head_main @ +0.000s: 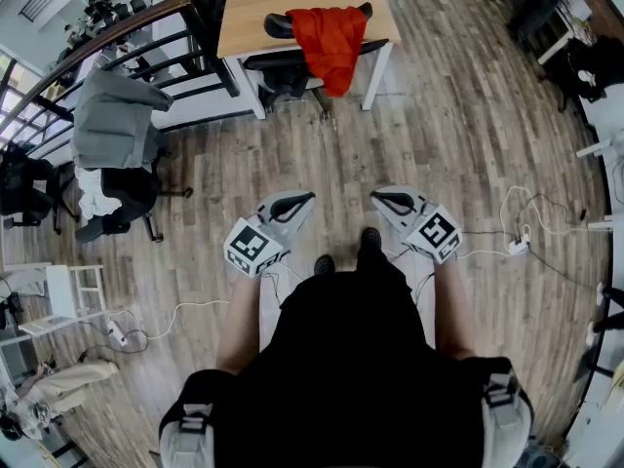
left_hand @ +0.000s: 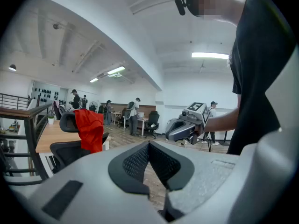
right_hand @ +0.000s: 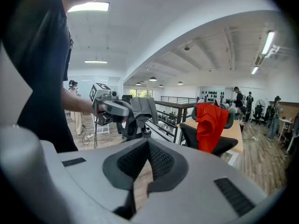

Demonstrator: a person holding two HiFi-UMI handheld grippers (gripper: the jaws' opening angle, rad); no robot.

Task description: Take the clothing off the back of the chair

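A red garment (head_main: 330,42) hangs over the back of a black office chair (head_main: 283,66) tucked at a wooden desk (head_main: 292,3), far ahead of me. The same red garment (left_hand: 89,129) shows at the left of the left gripper view, and the red garment (right_hand: 211,125) sits right of centre in the right gripper view. My left gripper (head_main: 304,200) and right gripper (head_main: 380,198) are held close to my body, well short of the chair, tips turned toward each other. Both are shut with nothing between their jaws.
A second black chair (head_main: 122,188) draped with a grey garment (head_main: 112,115) stands at the left by a dark railing (head_main: 107,37). White cables and a power strip (head_main: 517,247) lie on the wood floor at right. People stand at desks in the distance.
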